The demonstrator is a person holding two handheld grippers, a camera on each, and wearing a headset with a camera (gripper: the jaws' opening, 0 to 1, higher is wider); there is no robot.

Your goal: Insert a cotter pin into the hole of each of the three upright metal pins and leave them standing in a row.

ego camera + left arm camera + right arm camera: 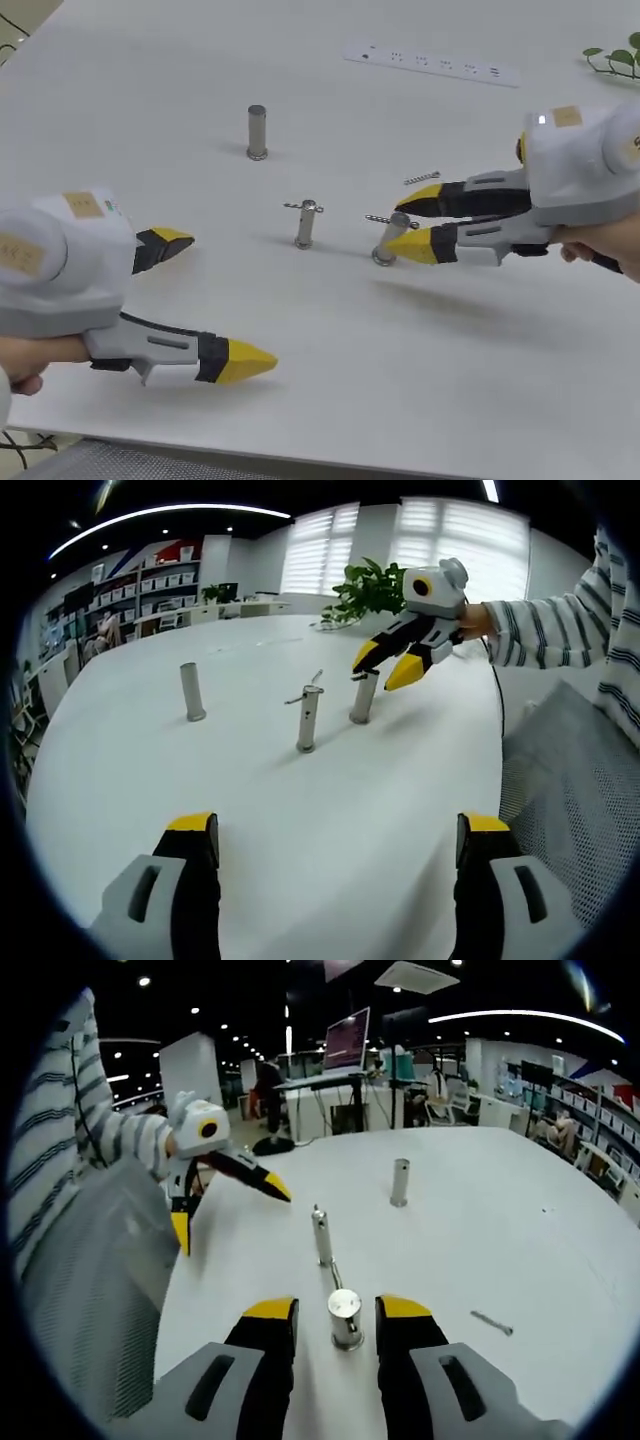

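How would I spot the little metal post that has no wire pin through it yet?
On the white table, find the power strip at the far edge. The upright post nearest it stands alone; its top is bare, while the two nearer posts carry crosswise wire pins.

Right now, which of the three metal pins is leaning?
The right pin, between the jaws of the right hand-held gripper; the middle pin and far pin stand upright.

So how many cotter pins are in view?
3. A cotter pin through the middle metal pin; a second cotter pin at the top of the leaning metal pin between the jaws of the right tool; a third cotter pin loose on the table.
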